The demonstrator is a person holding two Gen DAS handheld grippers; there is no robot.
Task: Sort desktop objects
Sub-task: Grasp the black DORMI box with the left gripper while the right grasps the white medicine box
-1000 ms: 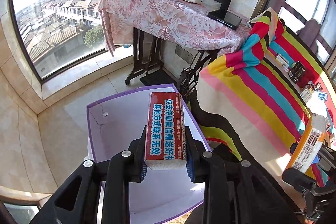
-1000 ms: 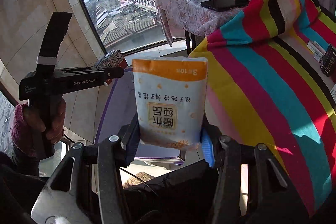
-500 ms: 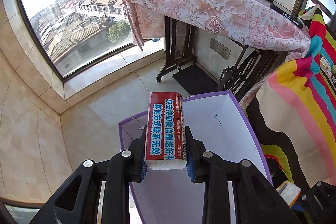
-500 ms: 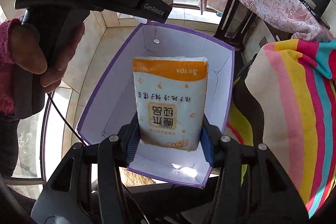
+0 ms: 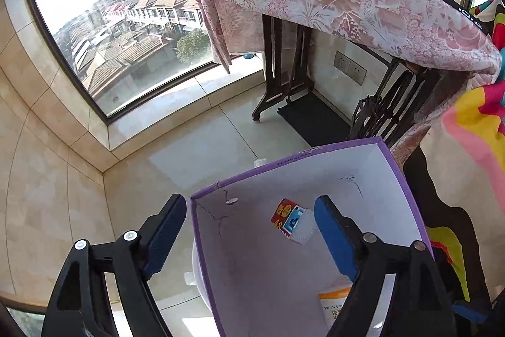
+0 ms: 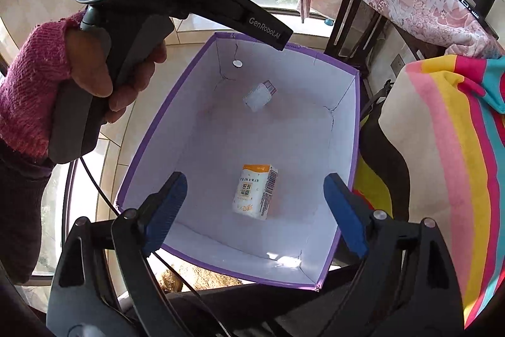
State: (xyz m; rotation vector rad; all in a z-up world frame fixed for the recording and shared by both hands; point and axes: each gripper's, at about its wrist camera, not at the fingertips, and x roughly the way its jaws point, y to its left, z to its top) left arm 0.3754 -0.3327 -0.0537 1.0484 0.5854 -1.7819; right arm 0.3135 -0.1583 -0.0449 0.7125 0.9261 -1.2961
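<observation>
Both grippers hang over the purple-rimmed white box (image 6: 353, 128), drop step of the sort. Left gripper (image 5: 251, 237): jaws spread wide, nothing between the blue pads (image 5: 334, 237). Right gripper (image 6: 255, 215): same, wide open, empty. The left unit's body also shows in the right view, held by a hand (image 6: 104, 68) in a pink knit cuff, at the box's far-left side.

Inside the box: orange-and-white tissue pack (image 6: 255, 196) lies near the middle-near part of the floor, tilted. Red tissue pack (image 6: 260, 97) is further in, toward the far wall, also askew; in the left view it reads as red with a blue patch (image 5: 292, 220). The two packs are well apart. Whether either is fully at rest, cannot tell.

Judgement: both items delivered, release done. Next move calls for lifting both grippers clear of the box rim and swinging right to the striped-cloth table (image 6: 448, 147) for more objects; what remains there is out of view now.
</observation>
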